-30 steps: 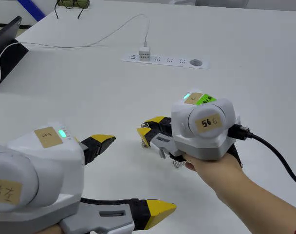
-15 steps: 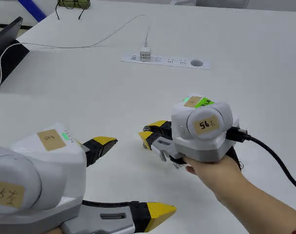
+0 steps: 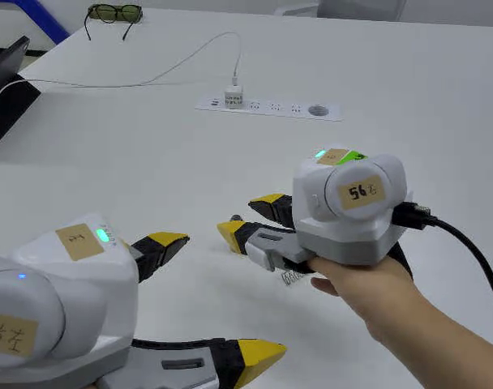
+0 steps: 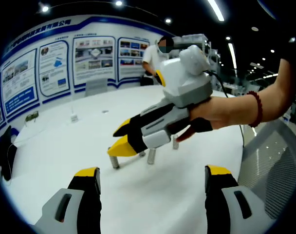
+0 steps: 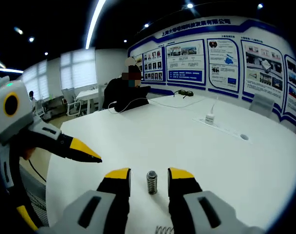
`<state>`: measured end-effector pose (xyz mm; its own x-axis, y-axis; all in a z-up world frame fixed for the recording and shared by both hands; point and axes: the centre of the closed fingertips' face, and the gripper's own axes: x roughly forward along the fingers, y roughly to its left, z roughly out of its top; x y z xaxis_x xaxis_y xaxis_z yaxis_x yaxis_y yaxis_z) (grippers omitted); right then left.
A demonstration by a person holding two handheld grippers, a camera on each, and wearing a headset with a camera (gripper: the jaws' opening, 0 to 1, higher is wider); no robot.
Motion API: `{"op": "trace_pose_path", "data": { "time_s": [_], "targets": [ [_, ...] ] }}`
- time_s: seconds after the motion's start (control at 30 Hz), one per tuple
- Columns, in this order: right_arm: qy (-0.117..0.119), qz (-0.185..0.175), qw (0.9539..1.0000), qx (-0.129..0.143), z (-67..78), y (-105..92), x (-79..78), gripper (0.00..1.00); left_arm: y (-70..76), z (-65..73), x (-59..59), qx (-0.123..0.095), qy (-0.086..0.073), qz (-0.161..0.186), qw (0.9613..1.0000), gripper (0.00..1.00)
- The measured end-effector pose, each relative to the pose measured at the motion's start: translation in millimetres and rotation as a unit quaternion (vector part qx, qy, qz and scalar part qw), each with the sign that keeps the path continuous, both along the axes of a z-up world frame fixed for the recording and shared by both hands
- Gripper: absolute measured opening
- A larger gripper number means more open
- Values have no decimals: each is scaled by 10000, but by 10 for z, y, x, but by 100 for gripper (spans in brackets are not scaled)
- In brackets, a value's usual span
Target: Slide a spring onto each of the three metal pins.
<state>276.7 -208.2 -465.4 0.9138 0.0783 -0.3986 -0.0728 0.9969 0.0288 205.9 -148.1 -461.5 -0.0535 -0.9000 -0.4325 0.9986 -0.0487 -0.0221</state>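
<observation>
Since the spring [image 5: 152, 185] sits coiled round a pin [image 5: 152, 174] between the right hand-held gripper's [image 3: 248, 213] jaws with neither tip touching it, I'd say that one's seated and released. The jaws are apart and hold nothing. They straddle the pin, probably so the gripper can back off without knocking it. In the left gripper view the pins stand upright in a row on the desk [image 3: 149, 162], under the right gripper. A loose spring [image 3: 293, 277] lies flat on the desk just beneath that gripper's body, handy for the next pin. The left hand-held gripper [image 3: 218, 296] is parked nearby, jaws wide apart and empty, out of the work zone. A power strip [image 3: 267, 106] lies well beyond.

Versus a second ago, the right jaws were closer together around that spot and are spread wider now. The head camera shifted too, so the background offset isn't real motion.
</observation>
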Motion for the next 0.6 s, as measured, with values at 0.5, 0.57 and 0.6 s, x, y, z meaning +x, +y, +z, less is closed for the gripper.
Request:
{"op": "trace_pose_path", "data": {
  "time_s": [0.5,0.57,0.6],
  "targets": [
    [-16,-331,9993,198,197,-150,-351,45,-62,105,-76,-209,-24,-115,9997,86],
    [-19,-387,9990,226,217,-183,-420,46,-71,117,-81,-220,-25,-132,9997,83],
    [-8,-409,9989,236,220,-197,-450,47,-75,111,-85,-186,-61,-170,9997,83]
  ]
}}
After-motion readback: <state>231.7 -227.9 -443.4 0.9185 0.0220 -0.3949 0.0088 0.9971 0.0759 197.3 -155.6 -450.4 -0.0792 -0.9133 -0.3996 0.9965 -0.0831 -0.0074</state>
